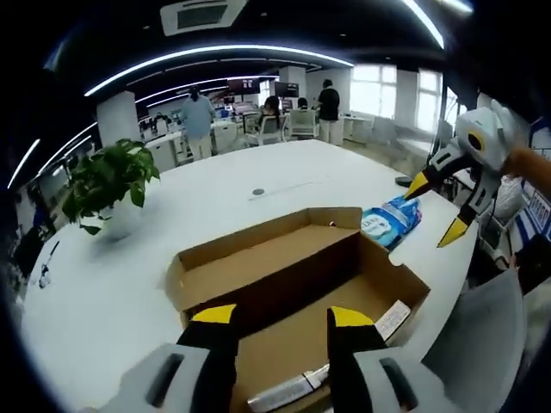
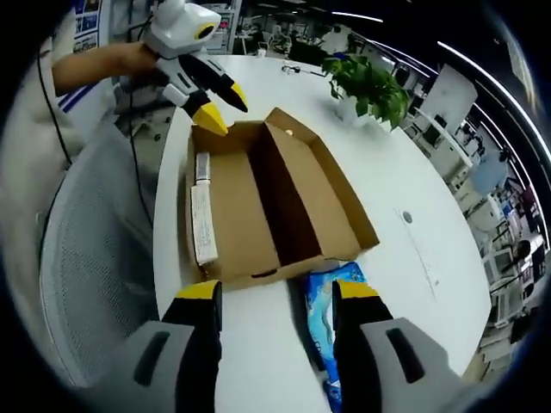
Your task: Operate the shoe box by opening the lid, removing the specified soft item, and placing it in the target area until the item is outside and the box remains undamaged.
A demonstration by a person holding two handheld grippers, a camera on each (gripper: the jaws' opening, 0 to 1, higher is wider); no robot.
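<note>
We are seeing the box [image 1: 297, 284] lying open on the white bench [image 1: 129, 284], its lid [image 2: 323, 202] folded back flat beside the tray, and both halves are showing bare cardboard inside. The soft item, a blue pack [image 2: 327, 314], is lying on the bench just beside the box's short end, outside it; in the left gripper view the pack [image 1: 392, 221] is sitting past the box's far right corner. Our left gripper [image 1: 280, 317] is hovering over the near edge of the box with its yellow-tipped jaws spread apart and nothing between them. Our right gripper [image 2: 277, 291] is hanging above the pack and the box's end, jaws likewise parted and holding nothing. A potted plant [image 1: 108, 185] is standing on the bench well apart from the box. A grey chair [image 2: 90, 258] is sitting beside the bench.
</note>
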